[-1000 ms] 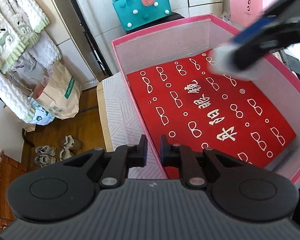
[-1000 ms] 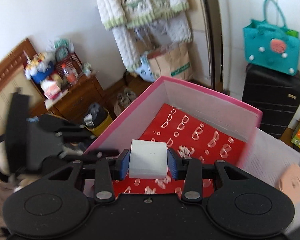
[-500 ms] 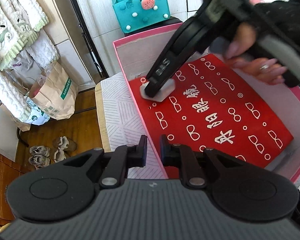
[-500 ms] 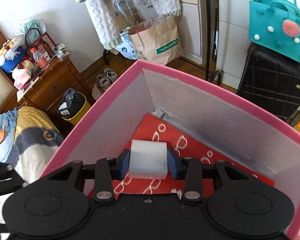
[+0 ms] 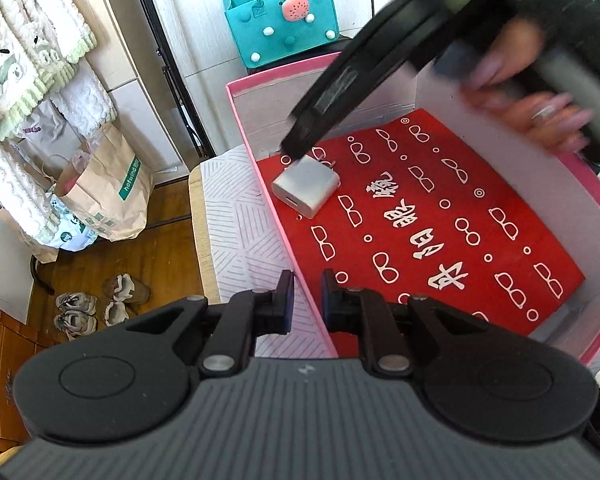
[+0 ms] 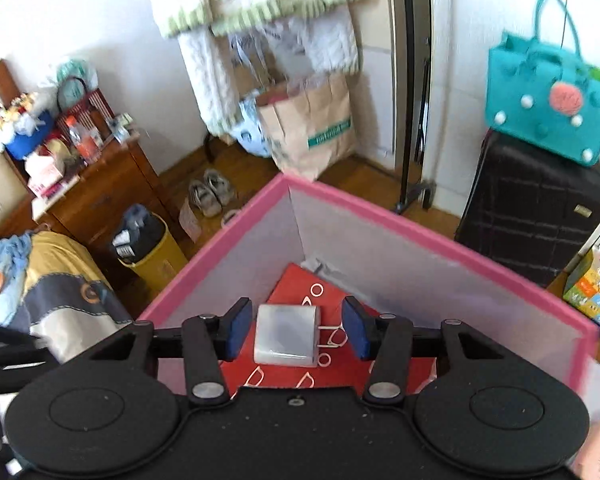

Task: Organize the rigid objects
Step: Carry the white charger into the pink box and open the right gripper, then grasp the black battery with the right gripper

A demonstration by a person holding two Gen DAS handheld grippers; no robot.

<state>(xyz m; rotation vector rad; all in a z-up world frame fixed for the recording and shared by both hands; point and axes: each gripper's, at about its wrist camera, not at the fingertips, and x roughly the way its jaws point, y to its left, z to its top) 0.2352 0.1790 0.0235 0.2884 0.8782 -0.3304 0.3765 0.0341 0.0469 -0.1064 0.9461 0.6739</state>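
A white plug adapter (image 5: 306, 186) with metal prongs lies on the red patterned floor of a pink-rimmed box (image 5: 256, 160), near its far left corner. It also shows in the right wrist view (image 6: 286, 335), resting between the spread fingers. My right gripper (image 6: 296, 328) is open just above it, apart from it; in the left wrist view its dark arm (image 5: 340, 92) reaches down from the upper right. My left gripper (image 5: 305, 298) is shut on the box's near left wall.
The box (image 6: 380, 224) sits on a white striped cloth (image 5: 236, 216). A brown paper bag (image 5: 108, 196), shoes (image 5: 96, 308), a teal bag (image 5: 280, 12) on a black suitcase (image 6: 532, 208), a yellow bin (image 6: 148, 248) and a wooden dresser (image 6: 96, 184) stand around.
My right gripper has opened and let go of the adapter, which now lies on the box floor. The right gripper has lifted slightly. My left gripper still holds the box wall.
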